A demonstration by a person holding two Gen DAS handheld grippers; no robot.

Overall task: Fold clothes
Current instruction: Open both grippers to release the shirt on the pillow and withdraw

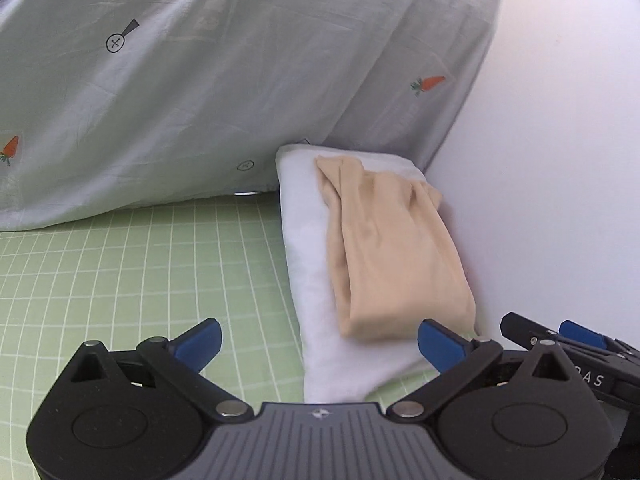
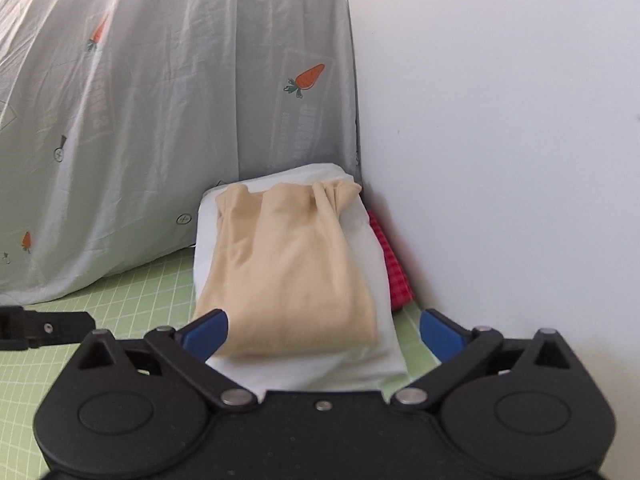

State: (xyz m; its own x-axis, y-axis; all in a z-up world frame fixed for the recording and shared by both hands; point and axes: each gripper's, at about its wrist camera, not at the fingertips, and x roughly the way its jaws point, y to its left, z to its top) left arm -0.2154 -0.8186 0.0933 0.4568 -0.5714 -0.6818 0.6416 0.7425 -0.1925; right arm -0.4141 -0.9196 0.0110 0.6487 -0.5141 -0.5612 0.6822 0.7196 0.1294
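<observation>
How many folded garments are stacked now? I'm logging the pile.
3: a beige garment on top, a white garment under it, a red checked piece wedged beside the wall. More may be hidden.

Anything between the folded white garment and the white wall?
Yes: a red checked cloth is wedged between the white garment and the wall, visible only in the right wrist view.

A pale green cutting-mat surface (image 1: 120,264) ruled with a white grid covers the foreground. Behind it hangs a thin, creased grey-white cloth backdrop (image 1: 200,100) printed with small orange carrots and round black screw-like marks, daylight glowing through it at the upper left in the right wrist view. On the right rises a plain, smooth white wall (image 2: 500,140), meeting the backdrop in a corner.
</observation>
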